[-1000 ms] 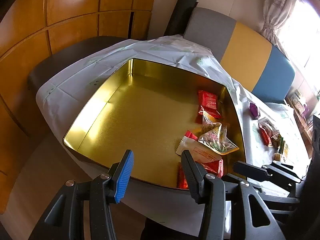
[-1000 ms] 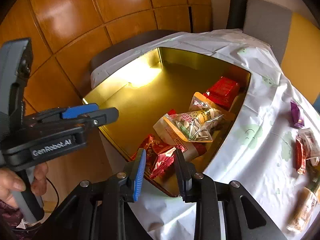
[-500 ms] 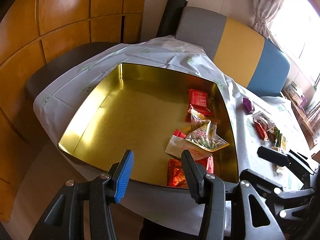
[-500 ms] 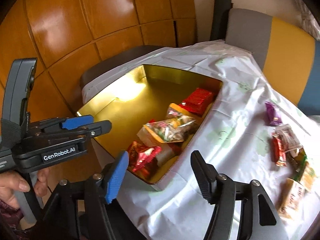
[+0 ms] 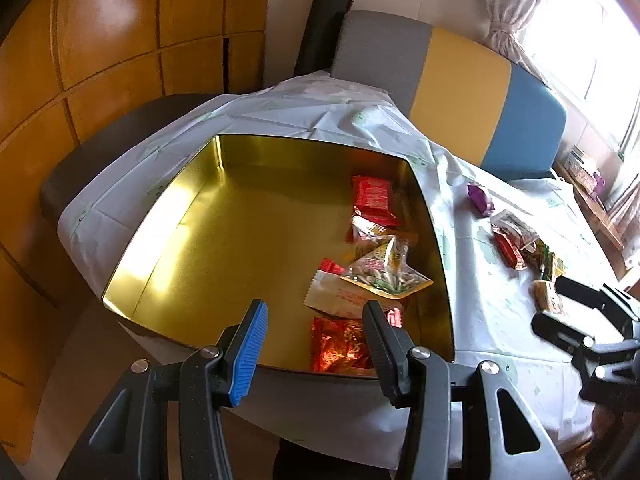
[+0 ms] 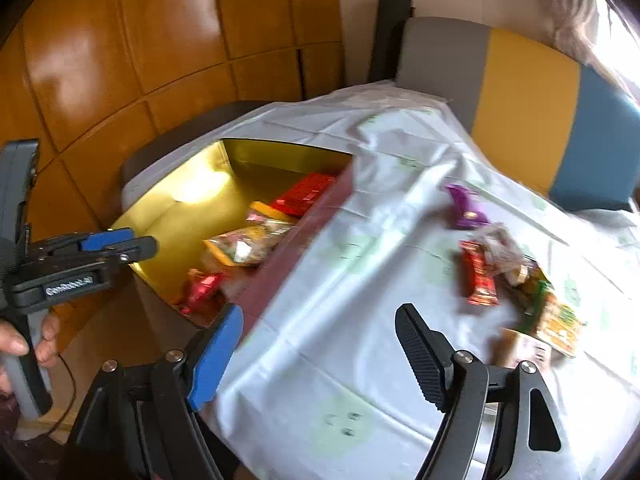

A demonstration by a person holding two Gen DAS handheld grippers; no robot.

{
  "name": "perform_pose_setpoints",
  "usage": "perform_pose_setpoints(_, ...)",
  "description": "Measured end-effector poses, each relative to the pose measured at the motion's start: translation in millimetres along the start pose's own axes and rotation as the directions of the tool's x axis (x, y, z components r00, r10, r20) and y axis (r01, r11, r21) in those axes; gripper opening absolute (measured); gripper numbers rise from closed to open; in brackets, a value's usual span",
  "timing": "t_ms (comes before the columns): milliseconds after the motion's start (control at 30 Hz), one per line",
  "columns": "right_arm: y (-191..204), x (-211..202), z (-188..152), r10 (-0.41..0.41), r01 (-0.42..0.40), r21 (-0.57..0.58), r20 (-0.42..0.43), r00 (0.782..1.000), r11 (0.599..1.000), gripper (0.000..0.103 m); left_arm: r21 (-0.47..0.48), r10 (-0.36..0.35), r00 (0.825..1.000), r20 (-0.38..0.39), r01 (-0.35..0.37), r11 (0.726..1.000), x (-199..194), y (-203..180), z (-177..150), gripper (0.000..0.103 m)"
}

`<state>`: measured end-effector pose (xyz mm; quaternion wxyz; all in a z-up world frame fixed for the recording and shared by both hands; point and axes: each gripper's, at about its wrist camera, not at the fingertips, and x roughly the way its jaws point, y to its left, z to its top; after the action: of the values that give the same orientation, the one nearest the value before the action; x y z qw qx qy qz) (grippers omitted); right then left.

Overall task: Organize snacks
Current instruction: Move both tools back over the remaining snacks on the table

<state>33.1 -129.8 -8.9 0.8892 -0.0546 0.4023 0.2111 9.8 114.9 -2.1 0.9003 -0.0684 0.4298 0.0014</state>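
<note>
- Gold-lined tin [image 5: 168,240] sits open on a white cloth [image 5: 480,320] that covers the table; its outer wall looks dark red in the right wrist view.
- Most of the tin's floor is bare; the snacks lie bunched along its right side.
- At the far right corner lies a red packet [image 5: 374,200], flat against the wall.
- Just nearer, a clear bag of pale seeds [image 5: 384,274] rests tilted on top of a cream packet [image 5: 340,298] and touches an orange-edged pack behind it.
- Nearest the front wall lies a shiny red foil pack [image 5: 340,346].
- Outside the tin, on the cloth to its right, more snacks wait: a purple wrapper [image 6: 466,210] alone, then a cluster with a red bar [image 6: 480,278], a clear crinkled pack [image 6: 500,248] and a green-and-yellow pack [image 6: 558,320], touching or overlapping one another.
- Left gripper [image 5: 312,344] hovers above the tin's front wall, jaws half apart, nothing between them.
- Right gripper [image 6: 320,344] hangs over bare cloth between the tin and the loose cluster; its jaws have just been opening and stand wide, empty.
- Behind the table stands a seat back [image 5: 460,76] in grey, yellow and blue.
</note>
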Motion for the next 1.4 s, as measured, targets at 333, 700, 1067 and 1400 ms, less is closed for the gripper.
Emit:
perform_pose_setpoints(333, -70, -32, -11, -0.133, 0.132, 0.092, 0.002, 0.991, 0.987, 0.084, 0.052, -0.014, 1.0, -0.002, 0.014, 0.999, -1, -18, 3, 0.05)
perform_pose_setpoints(700, -151, -65, -24, -0.287, 0.285, 0.197, -0.021, 0.958, 0.938, 0.096, 0.128, -0.037, 0.999, -0.001, 0.037, 0.991, -4, -45, 4, 0.05)
perform_pose_setpoints(1067, -262, -76, -62, -0.438, 0.458, 0.436, -0.153, 0.886, 0.775, 0.103, 0.238, -0.06, 0.998, -0.006, 0.059, 0.97, -3, -86, 6, 0.05)
perform_pose_setpoints(1400, -287, -82, -73, -0.433, 0.462, 0.547, -0.191, 0.881, 0.698, 0.103, 0.344, -0.083, 0.995, -0.053, 0.096, 0.934, 9, -134, -1, 0.05)
